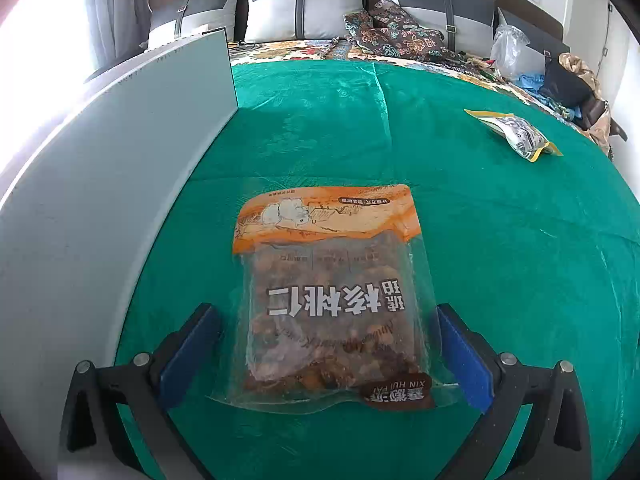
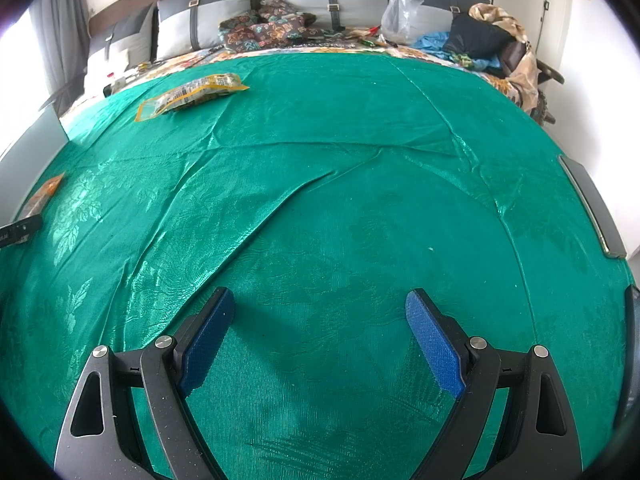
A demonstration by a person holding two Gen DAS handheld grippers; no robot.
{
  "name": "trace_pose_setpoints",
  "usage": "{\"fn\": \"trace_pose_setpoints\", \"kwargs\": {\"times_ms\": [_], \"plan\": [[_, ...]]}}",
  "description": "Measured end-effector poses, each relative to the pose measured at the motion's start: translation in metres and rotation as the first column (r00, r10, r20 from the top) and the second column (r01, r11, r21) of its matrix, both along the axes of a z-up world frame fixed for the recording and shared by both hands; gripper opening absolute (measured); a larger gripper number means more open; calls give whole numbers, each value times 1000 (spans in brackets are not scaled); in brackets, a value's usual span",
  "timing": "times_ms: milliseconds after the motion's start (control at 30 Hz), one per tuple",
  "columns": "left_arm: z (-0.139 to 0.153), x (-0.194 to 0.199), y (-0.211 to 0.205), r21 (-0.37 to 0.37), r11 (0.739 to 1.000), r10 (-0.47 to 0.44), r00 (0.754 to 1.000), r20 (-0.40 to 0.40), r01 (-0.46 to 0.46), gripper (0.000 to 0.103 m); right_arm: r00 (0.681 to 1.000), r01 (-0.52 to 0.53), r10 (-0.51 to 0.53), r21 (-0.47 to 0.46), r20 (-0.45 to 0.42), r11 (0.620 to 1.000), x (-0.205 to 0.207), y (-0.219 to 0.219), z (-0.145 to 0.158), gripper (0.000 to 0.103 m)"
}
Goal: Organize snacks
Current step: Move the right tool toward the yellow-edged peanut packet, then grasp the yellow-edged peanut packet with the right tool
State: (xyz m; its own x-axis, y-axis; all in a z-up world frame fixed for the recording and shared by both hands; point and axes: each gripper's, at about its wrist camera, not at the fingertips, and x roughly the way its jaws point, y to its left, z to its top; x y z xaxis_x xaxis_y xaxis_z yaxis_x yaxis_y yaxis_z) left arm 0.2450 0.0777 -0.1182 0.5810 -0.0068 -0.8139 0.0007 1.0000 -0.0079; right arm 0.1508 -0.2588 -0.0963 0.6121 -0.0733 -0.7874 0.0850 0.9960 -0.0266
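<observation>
A clear and orange bag of candied walnuts [image 1: 332, 300] lies flat on the green cloth [image 1: 480, 240]. My left gripper [image 1: 326, 344] is open, its blue pads on either side of the bag's near end, not pressing it. The bag's orange edge shows at the far left of the right wrist view [image 2: 42, 196]. A yellow-edged snack packet [image 1: 516, 134] lies far right on the cloth; it also shows in the right wrist view [image 2: 192, 94] at the far left. My right gripper [image 2: 320, 332] is open and empty above bare green cloth [image 2: 340, 208].
A tall grey box wall [image 1: 100, 200] stands along the left of the walnut bag. Grey cushions [image 1: 304, 4], patterned fabric [image 1: 396, 32], a clear plastic bag [image 2: 400, 12] and clothes [image 2: 492, 36] lie beyond the cloth's far edge. A dark flat object [image 2: 592, 208] sits at the right edge.
</observation>
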Motion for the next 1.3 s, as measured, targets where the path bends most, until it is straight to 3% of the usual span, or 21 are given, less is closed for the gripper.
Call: {"fn": "trace_pose_setpoints", "kwargs": {"times_ms": [767,867,1000,1100,1167,1300], "plan": [[0,-4,3,-2,1000,-1,1000,1,1,103,1000,-6,6,10,-18,1000,7,-1,1,92],[0,-4,3,-1,1000,-1,1000,1,1,103,994,11,-7,43,-105,999,45,0,12,91],[0,-4,3,-2,1000,-1,1000,1,1,103,998,45,-34,240,-51,970,109,21,46,91],[0,-4,3,-2,1000,-1,1000,1,1,103,993,115,-89,426,-80,898,172,46,52,91],[0,-4,3,-2,1000,-1,1000,1,1,103,982,189,-155,503,-108,844,207,61,49,91],[0,-4,3,-3,1000,-1,1000,1,1,103,931,364,-299,488,-207,794,269,85,27,91]]}}
